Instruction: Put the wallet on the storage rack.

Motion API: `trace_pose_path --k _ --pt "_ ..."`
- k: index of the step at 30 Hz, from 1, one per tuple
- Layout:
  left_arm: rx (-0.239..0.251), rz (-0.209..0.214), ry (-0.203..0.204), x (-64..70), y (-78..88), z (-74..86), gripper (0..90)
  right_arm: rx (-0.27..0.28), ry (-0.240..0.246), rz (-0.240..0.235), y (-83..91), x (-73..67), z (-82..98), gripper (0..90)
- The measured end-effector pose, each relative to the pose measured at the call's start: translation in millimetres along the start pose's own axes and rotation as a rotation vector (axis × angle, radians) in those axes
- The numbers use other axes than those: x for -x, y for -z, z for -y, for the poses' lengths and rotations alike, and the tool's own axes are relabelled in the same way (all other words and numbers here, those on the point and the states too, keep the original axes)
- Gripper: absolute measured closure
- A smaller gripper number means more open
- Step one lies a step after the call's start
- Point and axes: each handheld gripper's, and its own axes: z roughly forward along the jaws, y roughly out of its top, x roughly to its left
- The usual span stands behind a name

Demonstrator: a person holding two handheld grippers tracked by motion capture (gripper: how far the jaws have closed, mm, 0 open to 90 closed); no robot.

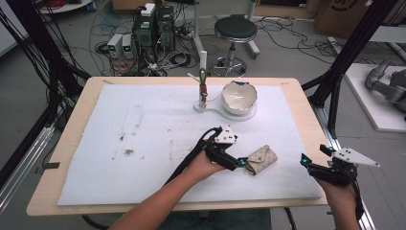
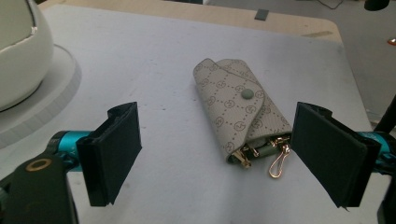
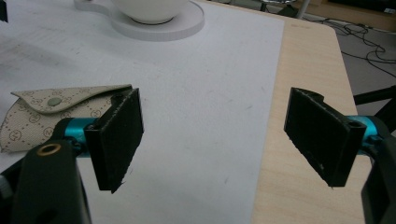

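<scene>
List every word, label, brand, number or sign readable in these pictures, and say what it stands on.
No text can be read as words.
Key pouch: a repeated round monogram print, too small to read.
Cardboard box on the floor at top right: a dark printed mark, cut off and blurred.
Small boxes on the floor: lit green panels, too small to read.

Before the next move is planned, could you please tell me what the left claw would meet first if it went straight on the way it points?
Most likely the key pouch: it lies on the white mat just ahead of the open left claw, though nearer its right jaw.
</scene>
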Motion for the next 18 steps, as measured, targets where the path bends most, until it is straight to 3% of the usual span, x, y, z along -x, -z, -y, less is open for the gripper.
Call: trace_pose_path --k 9,18 --pt "-0.068 0.042 0.009 6.0 -33.0 -4.6 16.0 -0.011 -0.008 0.003 -2.4 1.4 0.5 20.3" --pt "-0.135 0.05 0.009 15.4 -65.0 -10.2 15.2 -0.017 -0.022 -0.008 -6.6 2.9 -0.4 20.2"
